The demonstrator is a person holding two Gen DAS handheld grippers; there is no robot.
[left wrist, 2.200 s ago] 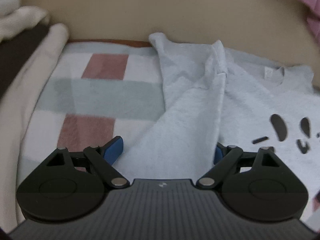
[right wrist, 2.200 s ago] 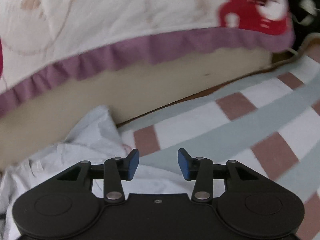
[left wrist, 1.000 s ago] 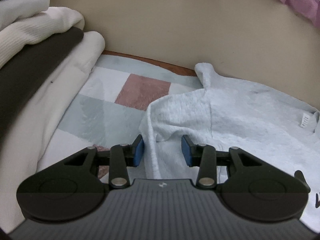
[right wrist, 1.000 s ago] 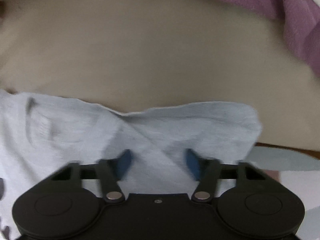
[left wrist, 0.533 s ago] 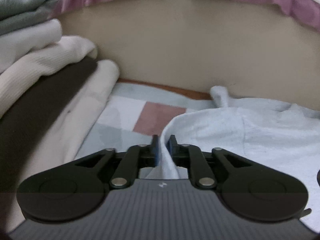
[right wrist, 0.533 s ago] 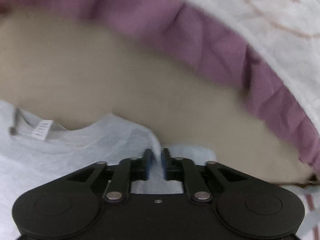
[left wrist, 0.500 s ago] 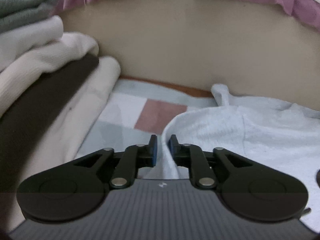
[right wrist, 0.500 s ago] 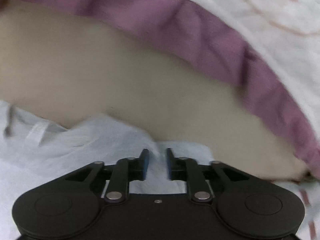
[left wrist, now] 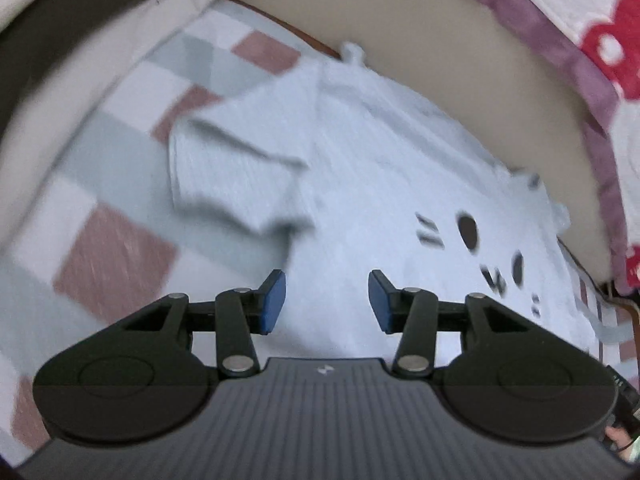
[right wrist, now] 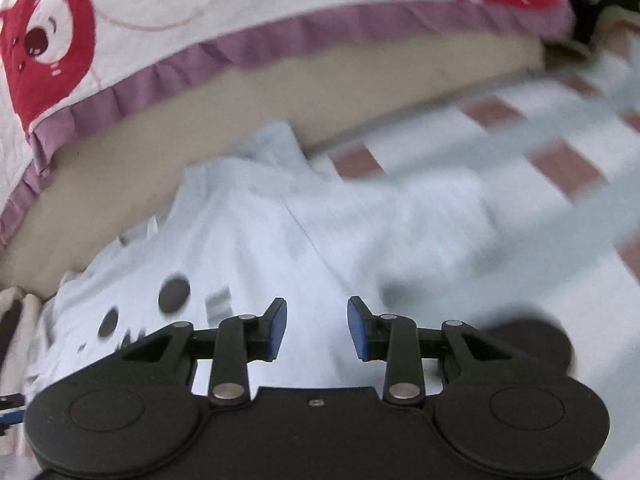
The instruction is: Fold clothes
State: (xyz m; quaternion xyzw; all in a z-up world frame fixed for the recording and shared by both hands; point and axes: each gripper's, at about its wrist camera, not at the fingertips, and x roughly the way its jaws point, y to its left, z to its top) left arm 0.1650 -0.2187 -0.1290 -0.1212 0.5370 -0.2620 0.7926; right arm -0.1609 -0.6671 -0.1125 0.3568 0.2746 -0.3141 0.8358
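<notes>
Left gripper (left wrist: pixel 326 302): jaws apart and opening, nothing between the pads. Right gripper (right wrist: pixel 317 329): likewise parted and opening, nothing held. Both hang above the pale blue T-shirt (left wrist: pixel 380 184), which lies spread on the checked blanket (left wrist: pixel 104 240), sleeves out left and right, collar toward the far beige wall (left wrist: pixel 460 60). Folded clothes (left wrist: pixel 80 24) stacked far left.
</notes>
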